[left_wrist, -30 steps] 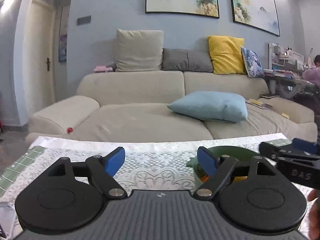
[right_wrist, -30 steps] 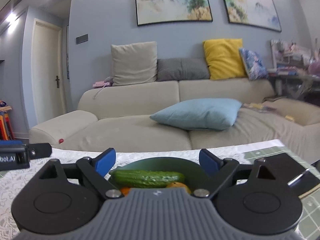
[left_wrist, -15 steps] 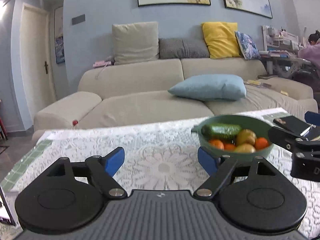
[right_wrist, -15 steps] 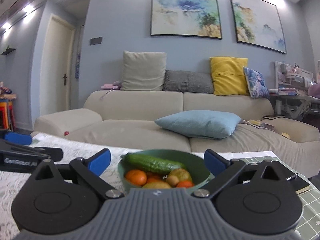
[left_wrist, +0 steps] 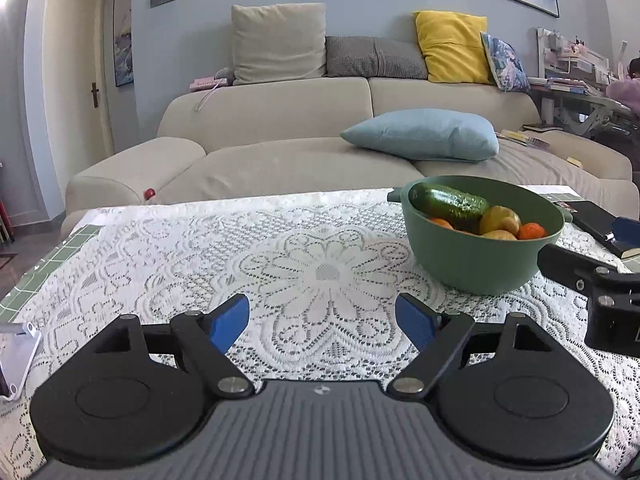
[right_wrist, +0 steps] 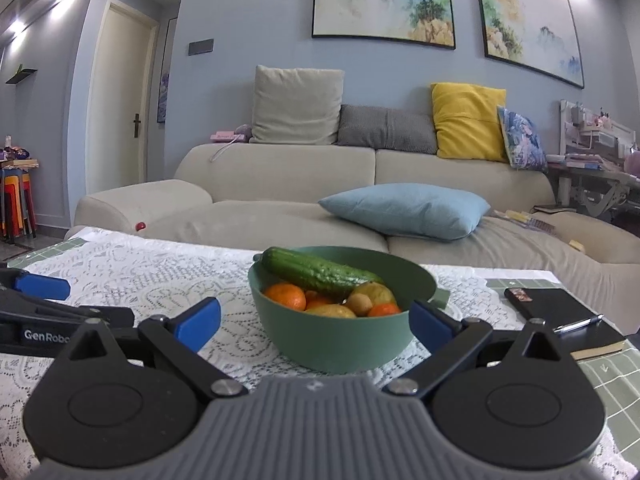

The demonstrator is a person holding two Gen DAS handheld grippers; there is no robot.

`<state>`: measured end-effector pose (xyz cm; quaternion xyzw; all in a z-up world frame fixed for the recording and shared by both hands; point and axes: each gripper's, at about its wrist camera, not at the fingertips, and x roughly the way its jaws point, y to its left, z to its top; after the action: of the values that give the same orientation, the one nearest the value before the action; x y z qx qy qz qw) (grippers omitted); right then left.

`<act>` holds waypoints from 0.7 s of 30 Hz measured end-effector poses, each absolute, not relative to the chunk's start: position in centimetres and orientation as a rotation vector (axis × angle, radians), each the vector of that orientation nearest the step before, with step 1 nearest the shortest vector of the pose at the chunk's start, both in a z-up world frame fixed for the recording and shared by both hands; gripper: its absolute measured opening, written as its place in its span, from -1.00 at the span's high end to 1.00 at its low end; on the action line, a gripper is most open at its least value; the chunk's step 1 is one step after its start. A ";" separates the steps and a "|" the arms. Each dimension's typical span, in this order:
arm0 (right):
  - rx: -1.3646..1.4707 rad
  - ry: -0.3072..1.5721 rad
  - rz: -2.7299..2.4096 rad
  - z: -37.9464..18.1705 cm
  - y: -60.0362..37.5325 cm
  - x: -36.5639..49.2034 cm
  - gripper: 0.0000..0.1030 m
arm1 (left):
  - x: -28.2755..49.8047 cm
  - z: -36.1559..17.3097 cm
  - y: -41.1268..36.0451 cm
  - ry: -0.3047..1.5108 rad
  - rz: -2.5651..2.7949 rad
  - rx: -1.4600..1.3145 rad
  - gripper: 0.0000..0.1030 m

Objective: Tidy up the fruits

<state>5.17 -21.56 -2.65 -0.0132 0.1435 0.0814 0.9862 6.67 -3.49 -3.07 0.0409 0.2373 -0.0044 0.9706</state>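
A green bowl (right_wrist: 336,344) stands on the lace tablecloth, holding a cucumber (right_wrist: 316,272), oranges (right_wrist: 286,295) and yellowish fruits (right_wrist: 374,294). My right gripper (right_wrist: 316,322) is open and wide, its blue pads on either side of the bowl's near wall, not pressing it. In the left wrist view the bowl (left_wrist: 476,260) sits ahead to the right, with the cucumber (left_wrist: 448,202) on top. My left gripper (left_wrist: 322,324) hangs open over the bare lace, nothing between its fingers. The right gripper's arm (left_wrist: 592,280) shows at that view's right edge.
A black notebook (right_wrist: 560,312) with a pen (right_wrist: 578,325) lies right of the bowl on the green grid mat. A phone-like object (left_wrist: 14,354) rests at the table's left edge. Behind the table stands a beige sofa (right_wrist: 280,184) with cushions. A person sits far right (left_wrist: 628,88).
Both grippers have dropped and tipped downward, bringing the tabletop and bowl into fuller view. The right gripper's jaws have spread a little wider around the bowl.
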 end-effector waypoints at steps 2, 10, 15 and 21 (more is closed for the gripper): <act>-0.027 0.298 0.176 -2.7 -21.4 5.4 -0.88 | 6.7 -3.2 -3.3 0.484 -0.006 0.077 -0.88; -0.050 0.305 0.191 -2.9 -20.7 5.6 -0.92 | 7.0 -3.7 -2.5 0.502 0.009 0.064 -0.88; -0.051 0.305 0.192 -3.0 -20.7 5.6 -0.92 | 7.0 -3.8 -2.2 0.504 0.012 0.063 -0.88; -0.050 0.298 0.194 -2.9 -20.6 5.5 -0.92 | 7.0 -3.6 -2.3 0.502 0.017 0.066 -0.88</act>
<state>5.55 -20.60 -2.88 -0.0250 0.1483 0.0967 0.9839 6.98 -2.28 -3.57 0.0326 0.2483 0.0084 0.9681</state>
